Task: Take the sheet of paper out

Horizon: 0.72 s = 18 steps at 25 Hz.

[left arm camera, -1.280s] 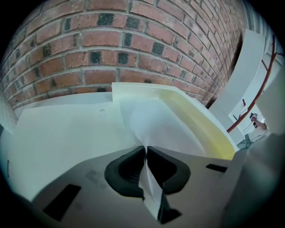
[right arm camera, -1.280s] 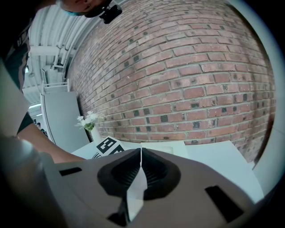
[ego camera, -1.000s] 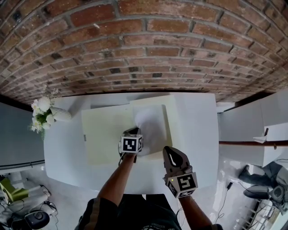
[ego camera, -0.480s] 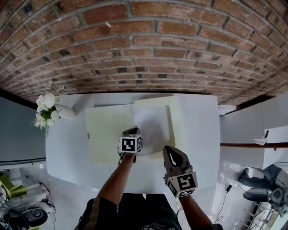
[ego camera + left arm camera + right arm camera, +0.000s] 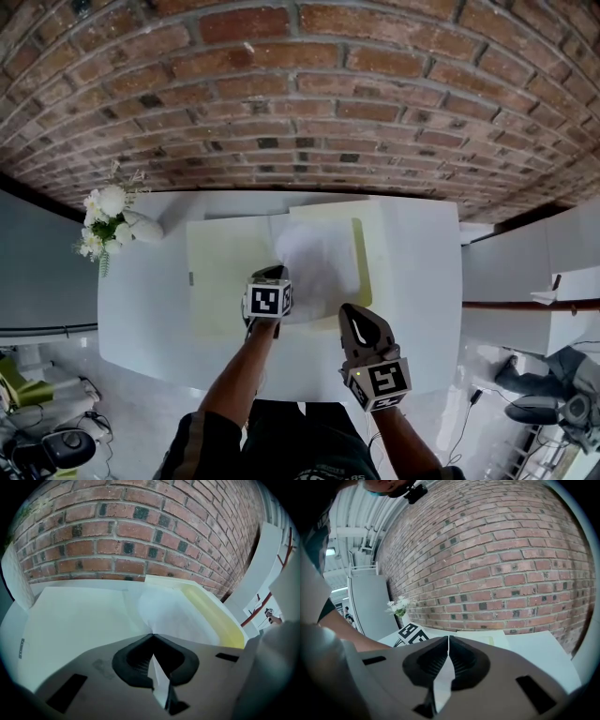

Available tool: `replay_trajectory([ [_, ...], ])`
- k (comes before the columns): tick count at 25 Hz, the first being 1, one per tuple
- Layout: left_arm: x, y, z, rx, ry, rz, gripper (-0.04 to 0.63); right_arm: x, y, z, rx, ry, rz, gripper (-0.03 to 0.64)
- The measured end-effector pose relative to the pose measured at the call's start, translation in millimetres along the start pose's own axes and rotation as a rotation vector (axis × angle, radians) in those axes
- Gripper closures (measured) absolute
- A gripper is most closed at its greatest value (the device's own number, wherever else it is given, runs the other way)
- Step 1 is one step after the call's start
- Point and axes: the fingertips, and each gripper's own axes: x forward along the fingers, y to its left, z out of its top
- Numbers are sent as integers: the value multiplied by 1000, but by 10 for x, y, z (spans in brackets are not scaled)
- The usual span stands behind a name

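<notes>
The left gripper [image 5: 273,272] [image 5: 152,635] has its jaws pressed together on the near corner of the sheet [image 5: 319,261] [image 5: 174,616]. The sheet lies over the right half of an open pale folder [image 5: 223,277] on the white worktop [image 5: 422,281]. The right gripper [image 5: 351,312] [image 5: 448,638] hangs near the worktop's front edge, jaws together on nothing. Flowers [image 5: 107,221] stand at the left.

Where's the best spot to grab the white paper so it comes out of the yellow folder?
Probably its near edge, coming in from the person's side. The sheet of paper is thin and lies in the open folder, so only an edge fits between jaws. The left hand-held gripper is shut on exactly that edge.
</notes>
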Motion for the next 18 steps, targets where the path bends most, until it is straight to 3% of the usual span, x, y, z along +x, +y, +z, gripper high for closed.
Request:
replay_trajectory([
  [18,-326,508,-120,-20,-18,42,584,152,392,23,-26,2,45,548],
])
